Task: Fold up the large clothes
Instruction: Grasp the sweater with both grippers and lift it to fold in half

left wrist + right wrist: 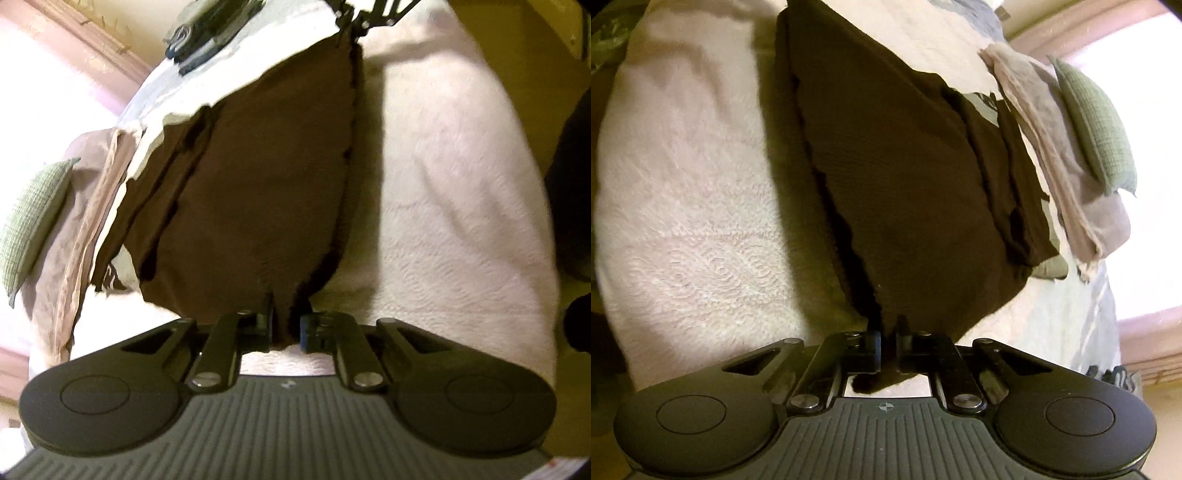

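Big bed with a white textured quilted bedspread (443, 221) fills both wrist views; on it lies the large dark brown knit garment (258, 184), spread as a long panel running from 6 o'clock up to 12 o'clock in each frame. Along the bed's far side sit a beige folded cloth (92, 206) at 9 o'clock in the left view, 2 o'clock in the right, and beside it a small green waffle-weave cushion (1097, 125). Dark striped item (207, 33) at 11 o'clock in the left view, unclear what. Progress, judging only by the lay: garment looks already doubled lengthwise, with layered edges showing along one side, so at least one fold seems done; the crosswise fold or folds are left and it isn't yet a compact stack. Both ends are pinched, so probably mid-lift or carrying one edge over. Left gripper (286, 325) is at 6 o'clock of its own view, jaws narrow and clamped on a bunched corner of the brown fabric, cloth spilling between and just below the fingers. Right gripper (888, 354) is the same: at 6 o'clock, jaws nearly together, nipping the opposite end, a tuft hanging under the fingers. In the left view the right gripper shows at 12 o'clock, biting the garment's far tip. Garment stretches between the two tools, sagging onto the bedspread.
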